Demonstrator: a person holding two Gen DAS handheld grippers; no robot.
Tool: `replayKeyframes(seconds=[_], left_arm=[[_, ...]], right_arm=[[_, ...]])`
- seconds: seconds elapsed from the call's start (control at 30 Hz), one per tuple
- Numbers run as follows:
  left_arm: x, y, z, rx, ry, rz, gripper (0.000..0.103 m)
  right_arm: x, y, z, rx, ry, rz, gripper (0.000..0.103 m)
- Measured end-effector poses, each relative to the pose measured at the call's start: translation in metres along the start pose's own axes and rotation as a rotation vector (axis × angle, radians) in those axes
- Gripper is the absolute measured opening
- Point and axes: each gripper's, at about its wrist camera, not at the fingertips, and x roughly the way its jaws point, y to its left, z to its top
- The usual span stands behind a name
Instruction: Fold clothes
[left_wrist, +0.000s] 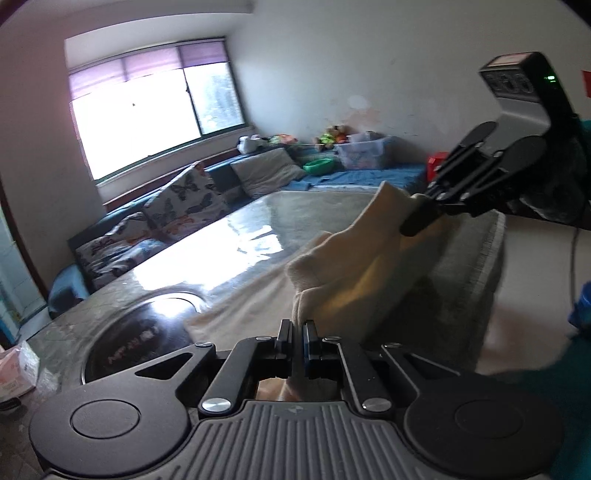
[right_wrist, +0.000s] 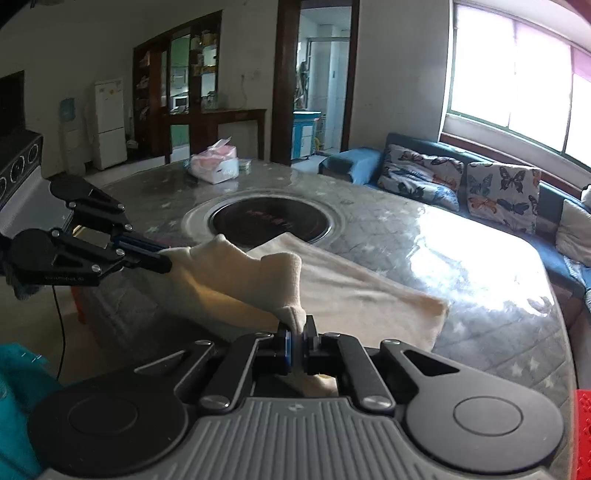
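One cream garment of soft, fleecy knit lies partly spread on the table, its near edge lifted off the surface in a sagging fold between two claws. The left claw is clamped on a bunched corner of the cloth, and the right claw is clamped on the other corner; both are matte black metal with blue pads. The table is covered by a glossy clear sheet over grey quilted fabric printed with white stars. A round dark glass hob in a metal ring sits in its middle. Two butterfly-print cushions rest on the blue sofa.
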Motion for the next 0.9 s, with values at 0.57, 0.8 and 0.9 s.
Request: replayKeyframes(seconds=[0.57,0.8,0.9], left_arm=[[0.153,0.095,0.007,-0.177,0.165,0.232,0.006],[0.163,0.105,-0.003,-0.214,0.225,0.276,0.010],[0.151,0.105,0.005,-0.257,0.202,0.269,0.010]], right_arm=[[0.165,-0.078,0.063,0.070,0.088,-0.107,0.009],[0.187,-0.100,0.040,0.202,0.102,-0.166,0.022],[0.168,-0.100,0.038,0.214,0.057,-0.202,0.022]])
